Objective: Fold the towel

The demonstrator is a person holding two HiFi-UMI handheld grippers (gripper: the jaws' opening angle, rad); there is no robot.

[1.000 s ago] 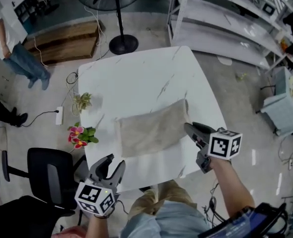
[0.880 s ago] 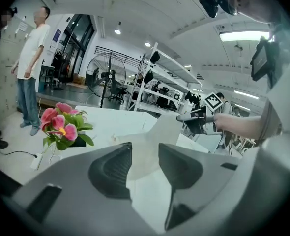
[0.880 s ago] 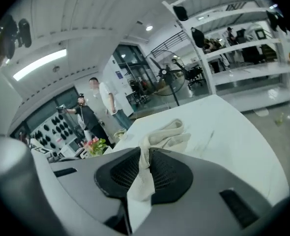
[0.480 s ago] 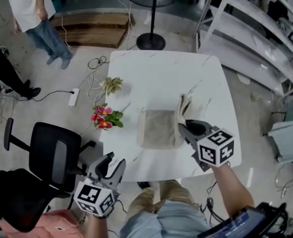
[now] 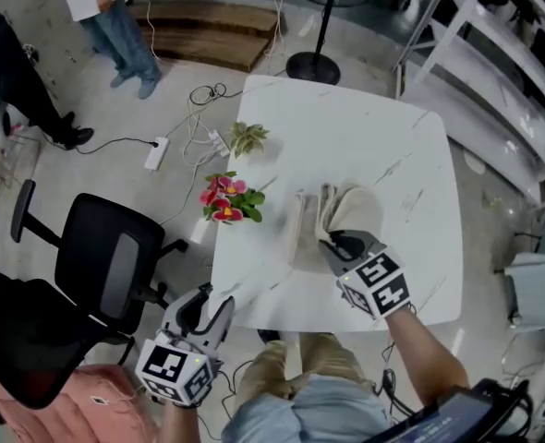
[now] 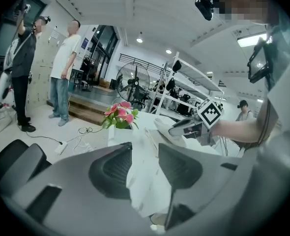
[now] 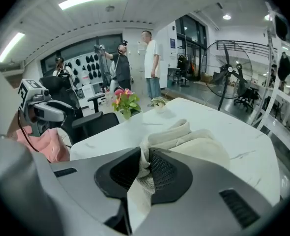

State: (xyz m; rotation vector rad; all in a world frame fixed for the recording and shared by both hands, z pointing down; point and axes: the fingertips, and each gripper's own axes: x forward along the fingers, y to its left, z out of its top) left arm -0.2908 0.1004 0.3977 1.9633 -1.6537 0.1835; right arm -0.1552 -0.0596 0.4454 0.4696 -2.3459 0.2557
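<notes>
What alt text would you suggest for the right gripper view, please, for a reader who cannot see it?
The right gripper is shut on a fold of a beige towel, which lies bunched on a white marble table. Pink flowers show past the table's far edge, and people stand farther back.

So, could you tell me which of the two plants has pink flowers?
The nearer plant, beside the towel at the left edge of the table; the farther plant shows only greenish leaves.

No readable text, numbers or brands anywhere; only square black-and-white marker patterns on the left gripper (image 5: 208, 307) and right gripper (image 5: 333, 245).
</notes>
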